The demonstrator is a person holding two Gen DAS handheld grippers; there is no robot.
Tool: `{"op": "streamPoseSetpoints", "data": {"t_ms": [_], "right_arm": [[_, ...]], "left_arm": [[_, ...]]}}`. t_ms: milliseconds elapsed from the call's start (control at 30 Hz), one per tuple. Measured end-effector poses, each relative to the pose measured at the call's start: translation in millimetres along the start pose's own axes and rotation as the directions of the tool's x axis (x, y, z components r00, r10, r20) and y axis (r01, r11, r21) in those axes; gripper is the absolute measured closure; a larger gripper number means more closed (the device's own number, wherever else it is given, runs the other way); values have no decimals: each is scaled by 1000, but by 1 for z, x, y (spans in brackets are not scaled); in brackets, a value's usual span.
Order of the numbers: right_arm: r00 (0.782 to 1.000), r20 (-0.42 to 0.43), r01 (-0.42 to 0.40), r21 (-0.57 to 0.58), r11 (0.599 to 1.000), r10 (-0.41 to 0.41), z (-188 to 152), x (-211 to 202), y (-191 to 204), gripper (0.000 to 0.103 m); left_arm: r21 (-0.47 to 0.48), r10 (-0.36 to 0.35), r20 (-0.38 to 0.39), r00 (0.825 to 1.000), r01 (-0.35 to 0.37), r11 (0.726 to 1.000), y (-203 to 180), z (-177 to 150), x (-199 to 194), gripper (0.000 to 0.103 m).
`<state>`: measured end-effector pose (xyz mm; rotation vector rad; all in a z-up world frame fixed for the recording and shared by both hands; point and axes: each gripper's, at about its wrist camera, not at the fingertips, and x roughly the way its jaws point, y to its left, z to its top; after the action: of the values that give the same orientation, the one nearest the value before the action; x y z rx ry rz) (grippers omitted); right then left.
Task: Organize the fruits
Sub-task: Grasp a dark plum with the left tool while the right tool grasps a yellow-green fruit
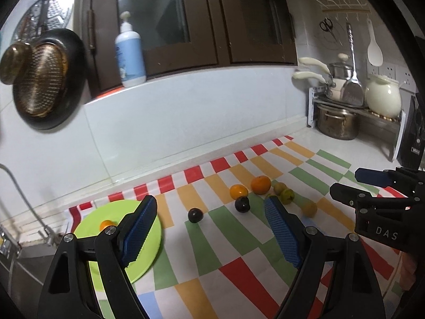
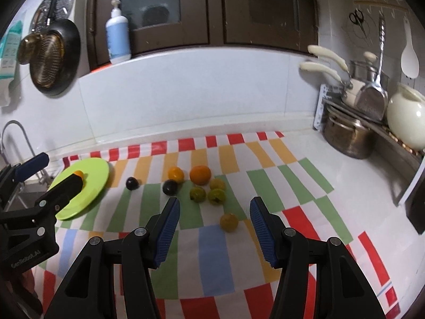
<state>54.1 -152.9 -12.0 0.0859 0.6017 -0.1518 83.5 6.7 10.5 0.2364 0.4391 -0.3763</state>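
Fruits lie loose beside my round lime-green plate (image 2: 90,175), one small orange (image 2: 78,173) aboard; both my left gripper (image 1: 211,228) and right gripper (image 2: 215,228) hang open, empty, lining up the next pick.

On the worktop (image 2: 332,170) lies a tablecloth (image 2: 212,260); a plate (image 2: 93,183) at its left end holds one small fruit (image 2: 79,173), the other fruits (image 2: 202,183) clustered to the plate's right.

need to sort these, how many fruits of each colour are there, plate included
orange: 3, one on the green plate, two on the cloth
dark purple: 2
yellow-green: 4
total: 9
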Motion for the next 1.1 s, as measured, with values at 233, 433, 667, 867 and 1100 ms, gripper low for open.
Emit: {"op": "streamPoseSetpoints", "data": {"t_ms": [233, 433, 667, 867, 1100], "right_arm": [[998, -47, 40, 39, 998, -38, -7, 21, -5, 47], [993, -97, 73, 93, 993, -64, -11, 44, -11, 47], [989, -137, 77, 104, 992, -63, -13, 66, -10, 52], [982, -180, 72, 131, 989, -47, -19, 85, -13, 57], [973, -230, 71, 153, 986, -34, -25, 104, -17, 66]], "left_arm": [[30, -58, -49, 997, 60, 998, -2, -3, 35, 30], [42, -97, -95, 991, 101, 994, -4, -5, 68, 38], [31, -137, -155, 978, 143, 989, -7, -8, 101, 47], [36, -169, -206, 964, 180, 983, -18, -12, 129, 55], [70, -169, -256, 952, 192, 979, -27, -13, 156, 63]]}}
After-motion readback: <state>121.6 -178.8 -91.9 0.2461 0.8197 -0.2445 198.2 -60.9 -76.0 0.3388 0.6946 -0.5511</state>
